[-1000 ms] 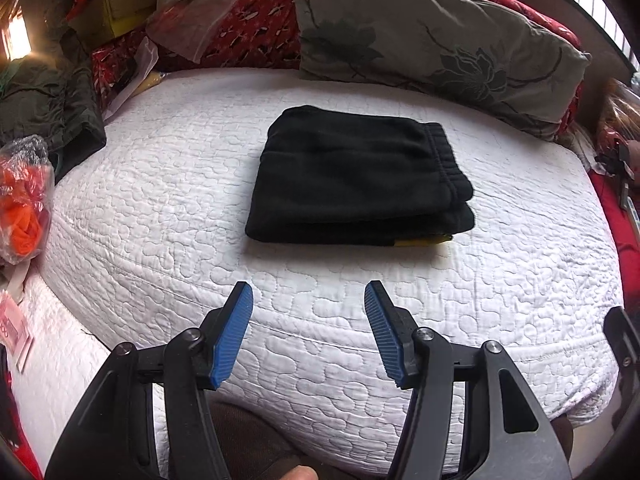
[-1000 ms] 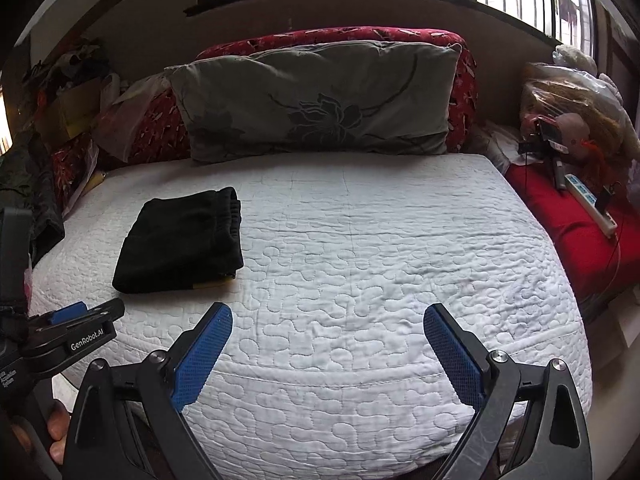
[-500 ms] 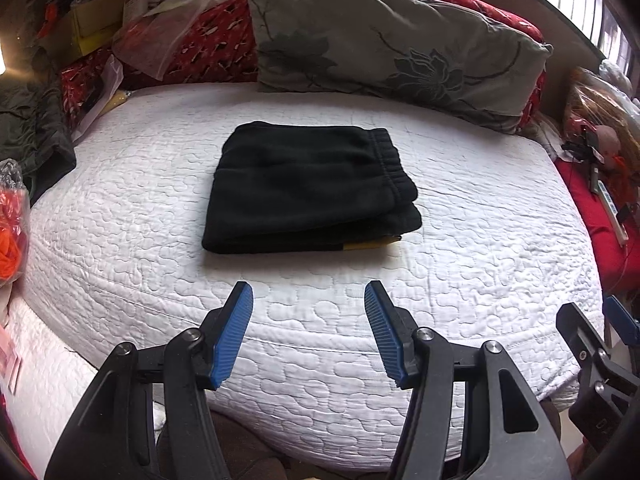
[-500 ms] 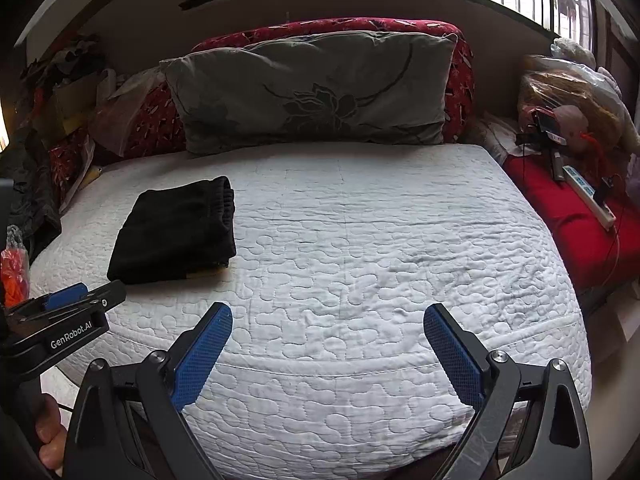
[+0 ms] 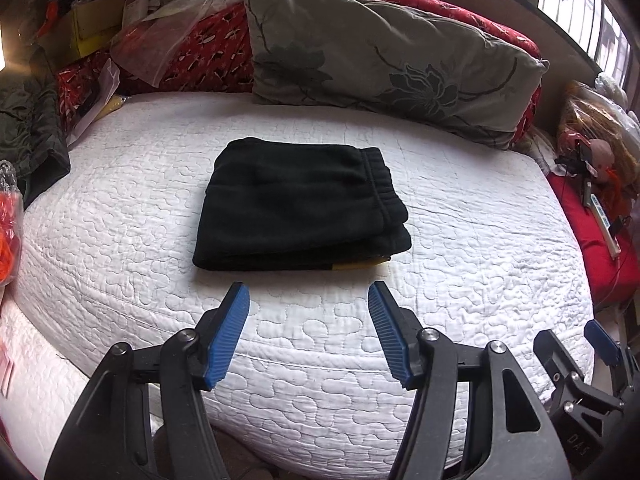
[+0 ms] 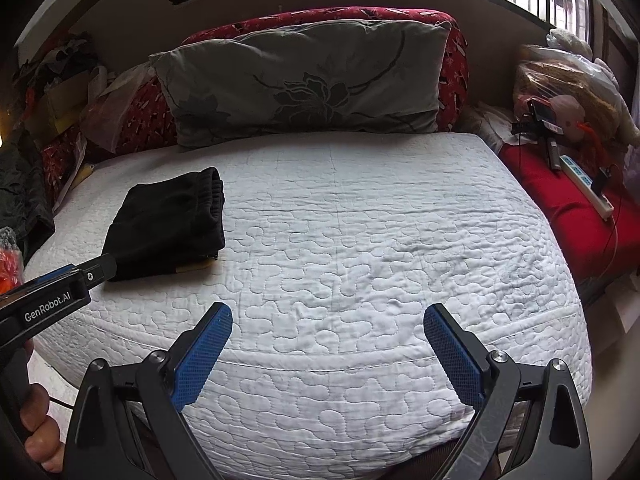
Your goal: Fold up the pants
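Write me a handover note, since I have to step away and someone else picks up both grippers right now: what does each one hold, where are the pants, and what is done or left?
Left gripper: open, holding nothing, hovering above the near edge of the bed, pointed at the pants.
Right gripper: open, holding nothing, over the near edge of the white quilted mattress, to the right of the pants.
Black pants: lying on the mattress as a compact folded stack, waistband to the right, a bit of yellow showing at the near right corner. Neither gripper touches them.
Done: the folding appears finished.
Left: at most a tidy-up of that yellow bit; otherwise nothing obvious.
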Available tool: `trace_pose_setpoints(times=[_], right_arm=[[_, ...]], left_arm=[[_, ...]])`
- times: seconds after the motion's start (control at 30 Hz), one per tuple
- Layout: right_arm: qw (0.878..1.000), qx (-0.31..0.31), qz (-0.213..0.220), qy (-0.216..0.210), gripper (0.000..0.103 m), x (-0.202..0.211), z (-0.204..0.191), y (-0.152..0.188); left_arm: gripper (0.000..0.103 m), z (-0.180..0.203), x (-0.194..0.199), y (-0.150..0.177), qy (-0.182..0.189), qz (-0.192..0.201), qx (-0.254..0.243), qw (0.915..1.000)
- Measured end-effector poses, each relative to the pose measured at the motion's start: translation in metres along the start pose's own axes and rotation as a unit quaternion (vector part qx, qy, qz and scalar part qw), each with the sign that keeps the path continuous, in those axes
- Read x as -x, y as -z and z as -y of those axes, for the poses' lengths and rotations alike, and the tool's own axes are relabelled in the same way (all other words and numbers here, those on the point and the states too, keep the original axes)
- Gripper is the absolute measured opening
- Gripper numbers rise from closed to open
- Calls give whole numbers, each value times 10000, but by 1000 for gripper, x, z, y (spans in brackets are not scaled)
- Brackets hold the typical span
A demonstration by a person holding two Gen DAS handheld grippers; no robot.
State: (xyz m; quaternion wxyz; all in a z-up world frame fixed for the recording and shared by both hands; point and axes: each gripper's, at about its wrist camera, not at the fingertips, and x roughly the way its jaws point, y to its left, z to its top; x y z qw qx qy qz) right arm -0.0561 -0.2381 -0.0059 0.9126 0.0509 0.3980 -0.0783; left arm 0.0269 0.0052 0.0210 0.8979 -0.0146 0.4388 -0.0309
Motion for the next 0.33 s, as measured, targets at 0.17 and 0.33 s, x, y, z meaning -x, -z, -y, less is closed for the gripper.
trace_pose_setpoints(times=[0.17, 0.33], right_arm=[[10000, -37, -41, -26, 98, -3, 2, -1], [9999, -22, -120, -20, 98, -7, 1, 1]], left_arm=[[61, -1, -5, 2, -116, -156, -3, 9998], [61, -4, -5, 3, -202, -155, 21, 9997]])
